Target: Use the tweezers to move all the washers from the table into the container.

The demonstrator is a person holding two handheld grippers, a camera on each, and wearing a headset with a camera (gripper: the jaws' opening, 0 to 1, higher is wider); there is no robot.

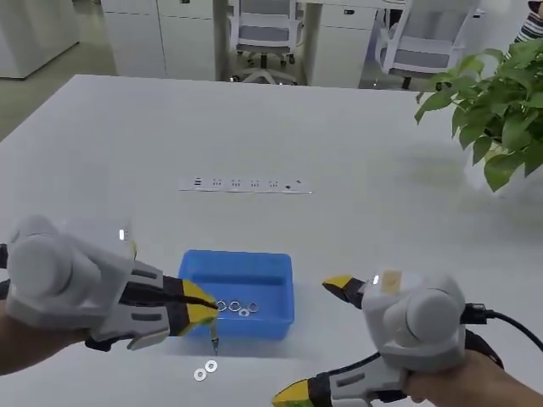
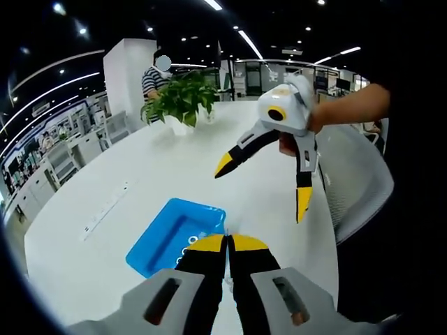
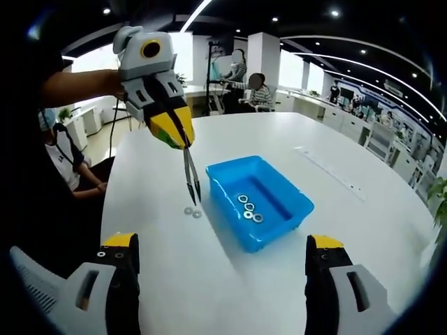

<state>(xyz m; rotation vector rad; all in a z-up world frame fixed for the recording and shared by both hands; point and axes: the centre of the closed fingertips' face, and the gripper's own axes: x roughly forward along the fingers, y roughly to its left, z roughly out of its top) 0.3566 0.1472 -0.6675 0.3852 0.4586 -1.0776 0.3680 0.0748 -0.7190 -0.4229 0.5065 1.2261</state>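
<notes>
My left gripper (image 1: 208, 312) is shut on thin metal tweezers (image 3: 190, 174), whose tips hang just above two washers (image 1: 205, 370) lying on the white table (image 1: 365, 170). These loose washers (image 3: 192, 211) lie close in front of the blue container (image 1: 237, 292). Several washers (image 3: 249, 208) sit inside the container (image 3: 262, 202). My right gripper (image 1: 316, 337) is held open to the right of the container, with nothing between its yellow-tipped jaws. In the left gripper view the shut jaws (image 2: 227, 242) point over the container (image 2: 174, 237), with the right gripper (image 2: 279, 139) beyond.
A white power strip (image 1: 244, 184) lies across the middle of the table. A potted green plant (image 1: 501, 110) stands at the right edge. Office chairs (image 1: 265, 34) stand behind the far edge. People sit at another table in the background (image 3: 255, 87).
</notes>
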